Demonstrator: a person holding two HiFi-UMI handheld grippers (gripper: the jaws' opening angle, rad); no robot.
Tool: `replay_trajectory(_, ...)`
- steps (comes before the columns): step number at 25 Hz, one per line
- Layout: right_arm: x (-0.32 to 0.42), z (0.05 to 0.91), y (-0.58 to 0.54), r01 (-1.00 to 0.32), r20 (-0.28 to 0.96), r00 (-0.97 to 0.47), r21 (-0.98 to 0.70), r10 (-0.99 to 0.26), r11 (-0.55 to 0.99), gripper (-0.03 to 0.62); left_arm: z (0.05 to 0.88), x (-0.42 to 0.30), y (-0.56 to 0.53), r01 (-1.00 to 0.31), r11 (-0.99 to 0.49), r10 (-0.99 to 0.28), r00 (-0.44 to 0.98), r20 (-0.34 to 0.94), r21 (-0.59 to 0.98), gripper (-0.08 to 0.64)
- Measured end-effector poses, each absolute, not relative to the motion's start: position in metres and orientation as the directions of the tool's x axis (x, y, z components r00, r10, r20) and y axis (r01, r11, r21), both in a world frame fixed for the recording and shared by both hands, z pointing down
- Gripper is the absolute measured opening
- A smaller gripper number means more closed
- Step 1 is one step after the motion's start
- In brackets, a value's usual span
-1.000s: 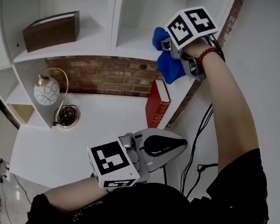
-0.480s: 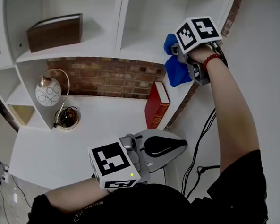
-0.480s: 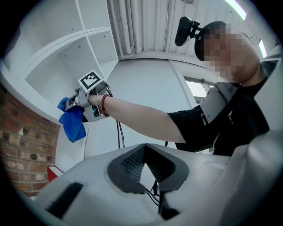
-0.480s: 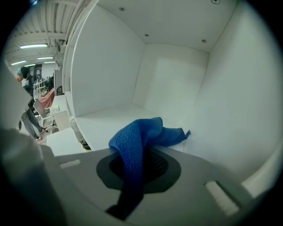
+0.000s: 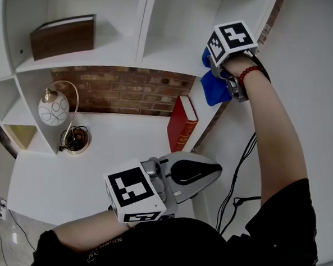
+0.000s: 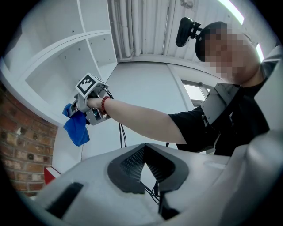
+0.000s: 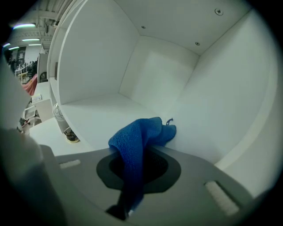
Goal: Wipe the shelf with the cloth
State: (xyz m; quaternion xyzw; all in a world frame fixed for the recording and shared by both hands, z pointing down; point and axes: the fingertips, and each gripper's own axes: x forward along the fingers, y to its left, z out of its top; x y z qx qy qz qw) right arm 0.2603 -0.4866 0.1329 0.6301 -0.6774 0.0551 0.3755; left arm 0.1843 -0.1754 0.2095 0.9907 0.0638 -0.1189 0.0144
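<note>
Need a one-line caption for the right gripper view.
Right tongs shut on a blue cloth, held inside a white shelf compartment near its side wall.

We look down into a home-style study corner: white cubby shelves [image 5: 172, 45] on a red brick wall [image 5: 124, 93], a white desk [image 5: 101, 162] with a globe lamp [image 5: 54, 108], a red book [image 5: 178, 124], a brown box [image 5: 62, 36]. Strip lights [image 6: 230, 9] and bare ceiling pipes [image 6: 141, 26] overhead suggest a lab hall.
</note>
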Motion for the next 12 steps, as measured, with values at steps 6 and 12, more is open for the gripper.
replay_trajectory(6,0.268,0.133,-0.481,-0.879,0.581,0.130,0.442,-0.803,0.178,0.032,0.207,0.177,-0.169,0.135,-0.991,0.131,0.960,-0.247,0.000,-0.002)
replay_trajectory(12,0.184,0.119,-0.478,-0.816,0.511,-0.236,0.357,-0.826,0.454,0.035,0.205,0.162,-0.174,0.099,-0.995,0.094,0.958,-0.272,0.003,-0.002)
